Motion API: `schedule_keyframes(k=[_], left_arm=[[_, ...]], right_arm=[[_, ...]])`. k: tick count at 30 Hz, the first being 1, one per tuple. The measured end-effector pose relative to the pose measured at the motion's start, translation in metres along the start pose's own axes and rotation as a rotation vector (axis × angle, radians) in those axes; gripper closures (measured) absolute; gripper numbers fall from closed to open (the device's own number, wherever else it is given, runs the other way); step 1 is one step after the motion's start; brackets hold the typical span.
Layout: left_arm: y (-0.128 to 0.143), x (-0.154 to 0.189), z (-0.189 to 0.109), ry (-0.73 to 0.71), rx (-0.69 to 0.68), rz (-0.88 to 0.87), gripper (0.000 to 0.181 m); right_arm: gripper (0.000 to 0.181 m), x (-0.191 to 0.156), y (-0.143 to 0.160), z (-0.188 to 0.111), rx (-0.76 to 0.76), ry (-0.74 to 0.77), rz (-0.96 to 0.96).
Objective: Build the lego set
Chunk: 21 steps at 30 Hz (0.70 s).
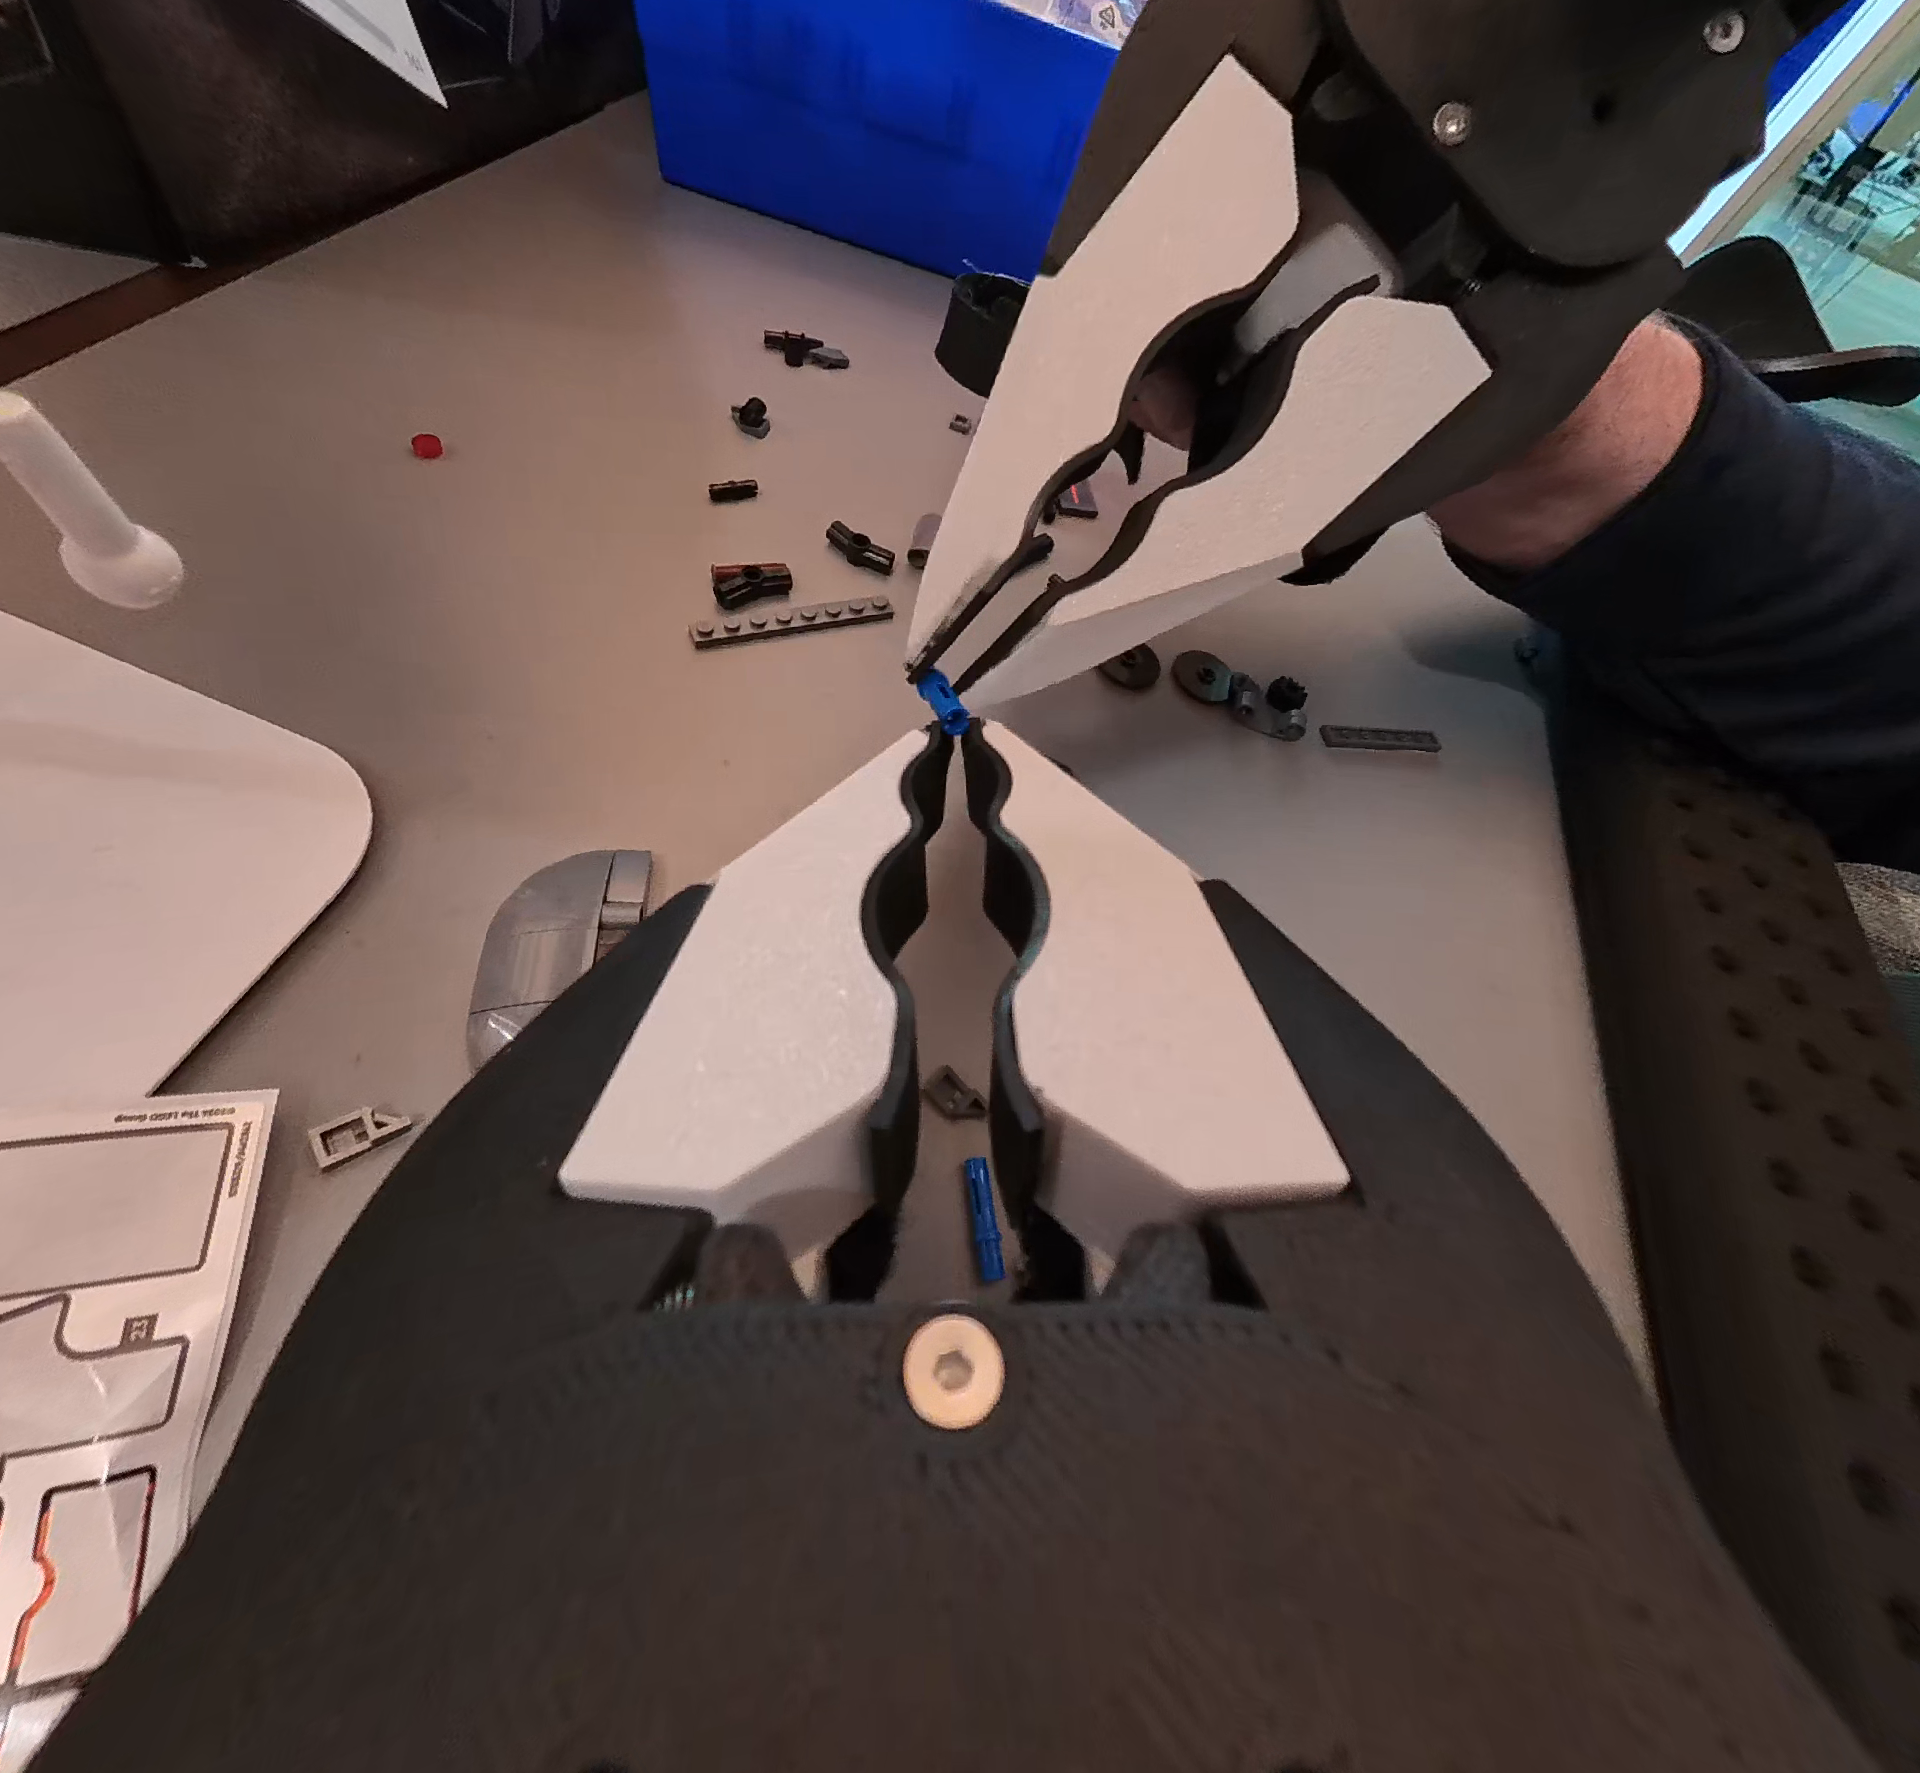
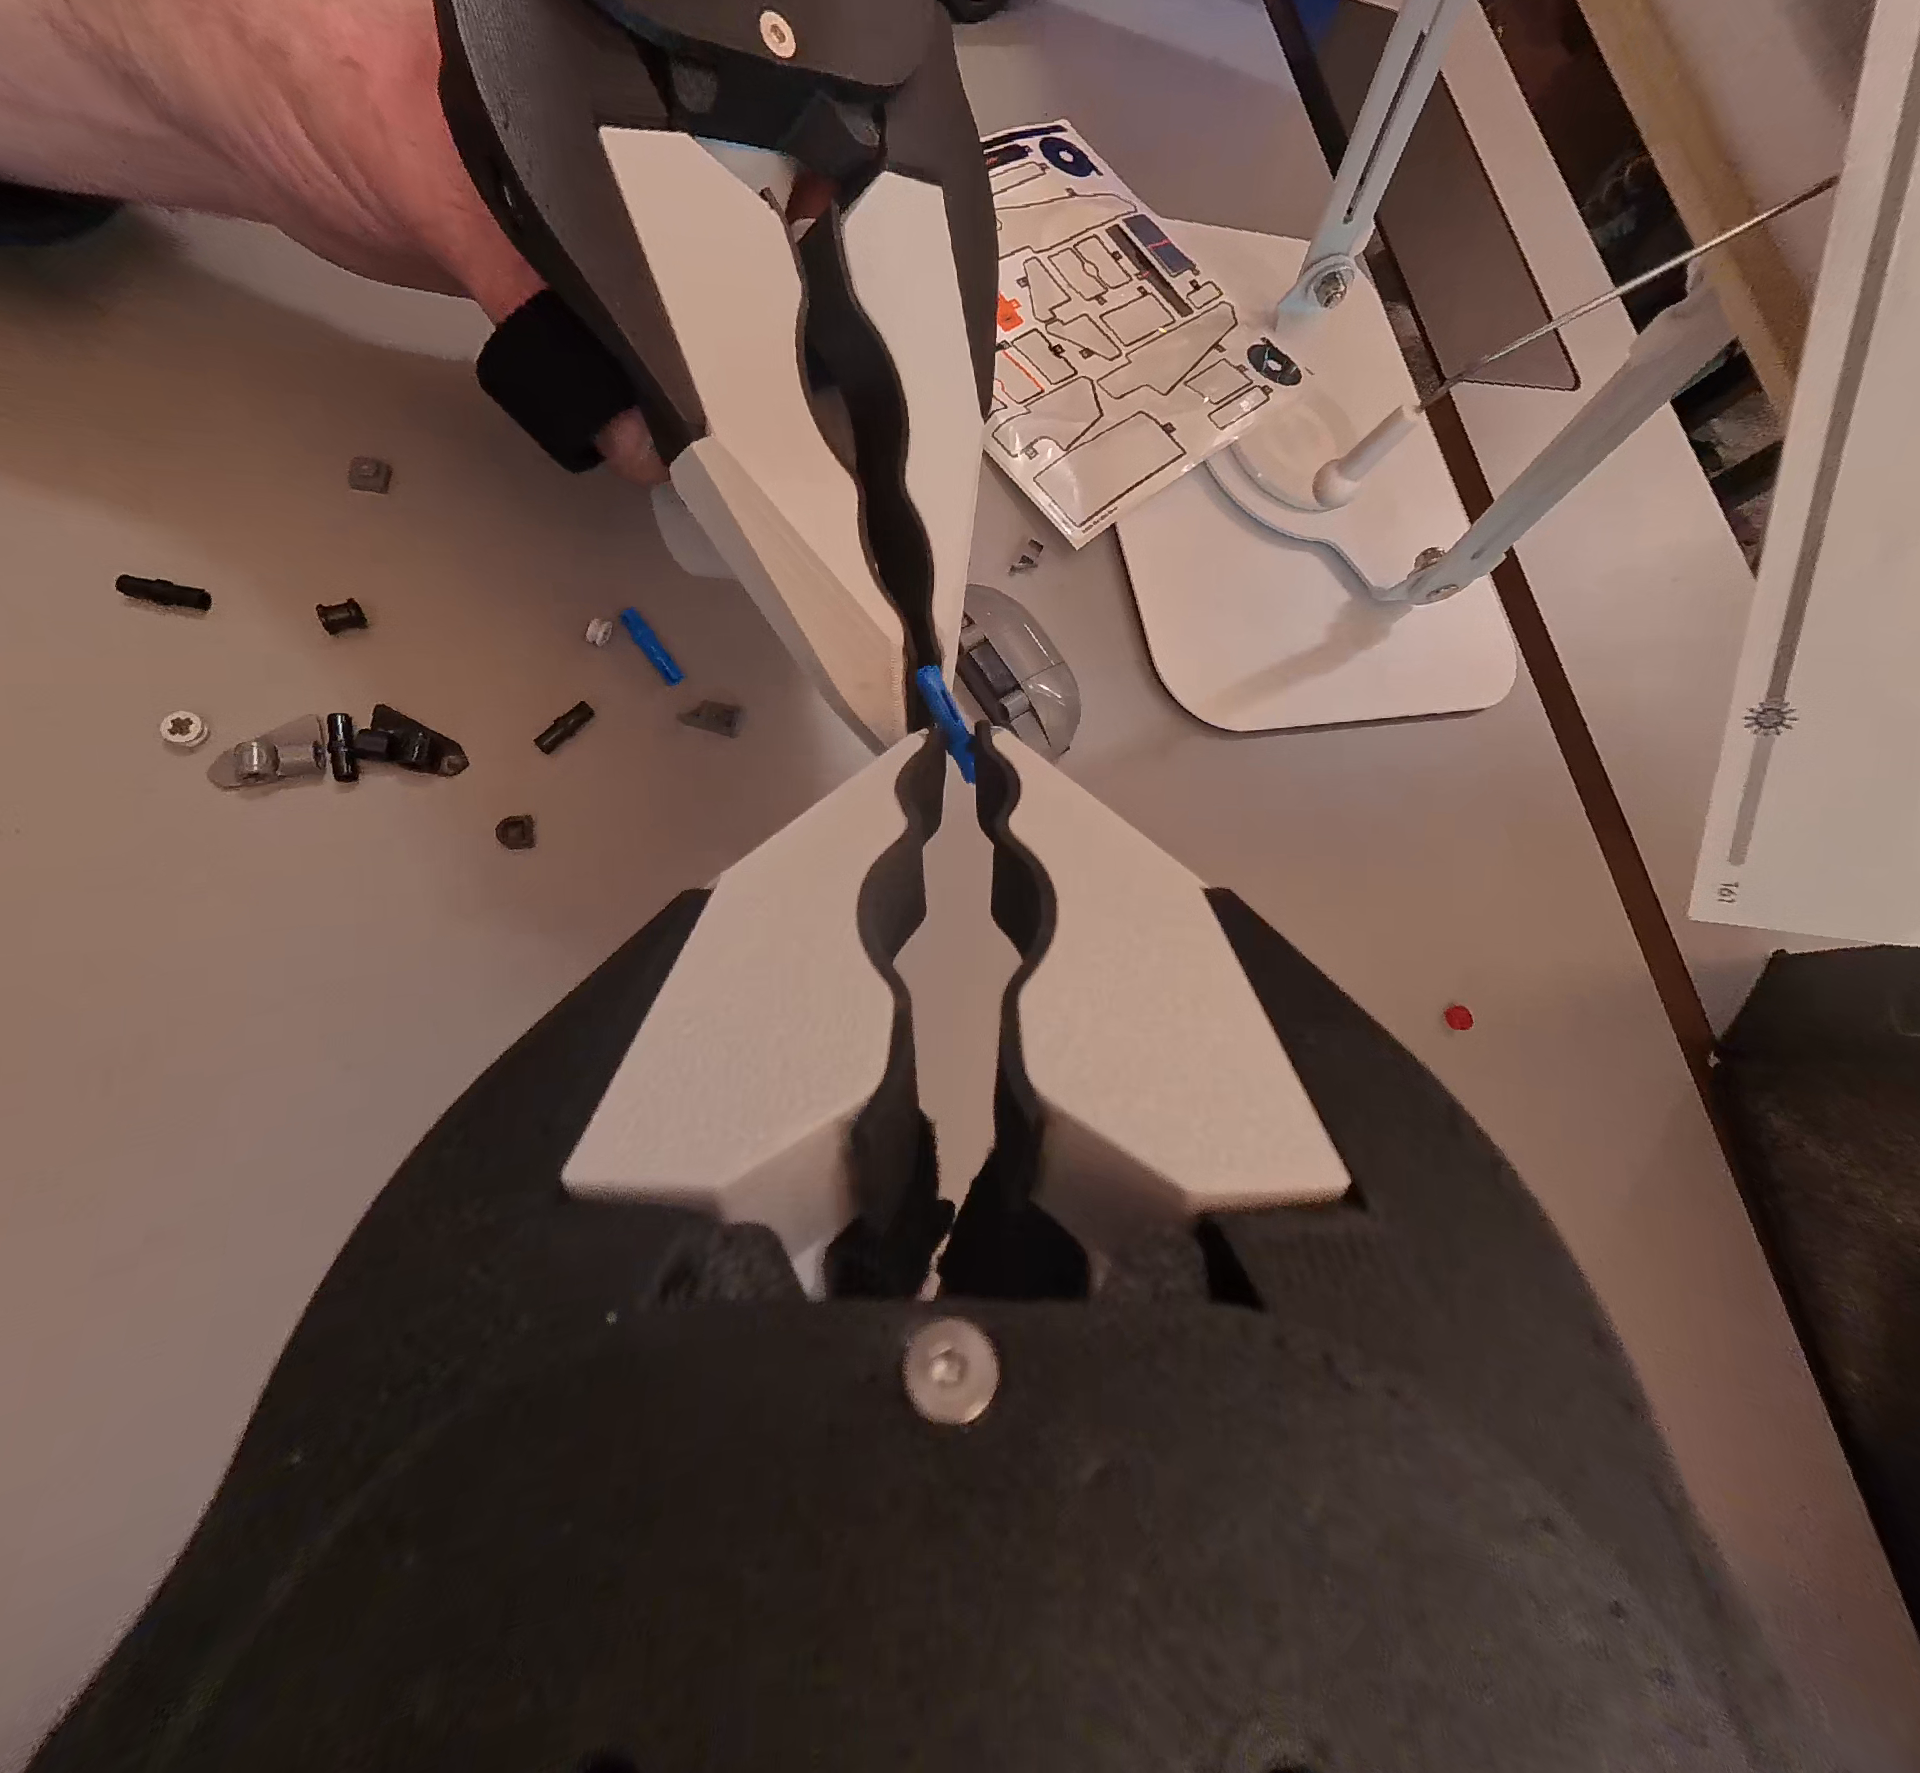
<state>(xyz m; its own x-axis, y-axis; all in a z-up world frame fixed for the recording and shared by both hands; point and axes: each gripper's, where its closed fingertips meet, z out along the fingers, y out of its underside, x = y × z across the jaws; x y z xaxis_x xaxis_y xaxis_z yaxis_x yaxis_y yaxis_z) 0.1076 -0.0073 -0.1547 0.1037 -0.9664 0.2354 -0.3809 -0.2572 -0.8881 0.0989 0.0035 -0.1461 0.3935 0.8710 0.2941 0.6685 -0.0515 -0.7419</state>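
A small blue pin is pinched between the tips of both grippers above the table. My left gripper is shut on its near end. My right gripper comes down from the upper right and is shut on its far end. In the right wrist view the blue pin runs from the left gripper above into my right gripper below. A second blue pin lies loose on the table under my left gripper; it also shows in the right wrist view.
Loose black connectors, a long grey plate, grey gears and a red stud lie scattered on the table. A blue bin stands behind. A sticker sheet, white stand base and grey curved piece lie near. My two grippers' fingertips are within a few centimetres of each other.
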Motion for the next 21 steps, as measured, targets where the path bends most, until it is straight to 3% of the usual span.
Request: schedule_keyframes(k=[13, 21], left_arm=[[-0.008, -0.002, -0.010, 0.036, 0.066, -0.038, 0.181], [-0.015, -0.005, -0.016, 0.053, 0.118, -0.073, 0.170]], right_arm=[[0.178, 0.011, -0.006, -0.010, 0.081, 0.039, 0.028], [0.178, 0.017, -0.011, -0.019, 0.119, 0.073, 0.039]])
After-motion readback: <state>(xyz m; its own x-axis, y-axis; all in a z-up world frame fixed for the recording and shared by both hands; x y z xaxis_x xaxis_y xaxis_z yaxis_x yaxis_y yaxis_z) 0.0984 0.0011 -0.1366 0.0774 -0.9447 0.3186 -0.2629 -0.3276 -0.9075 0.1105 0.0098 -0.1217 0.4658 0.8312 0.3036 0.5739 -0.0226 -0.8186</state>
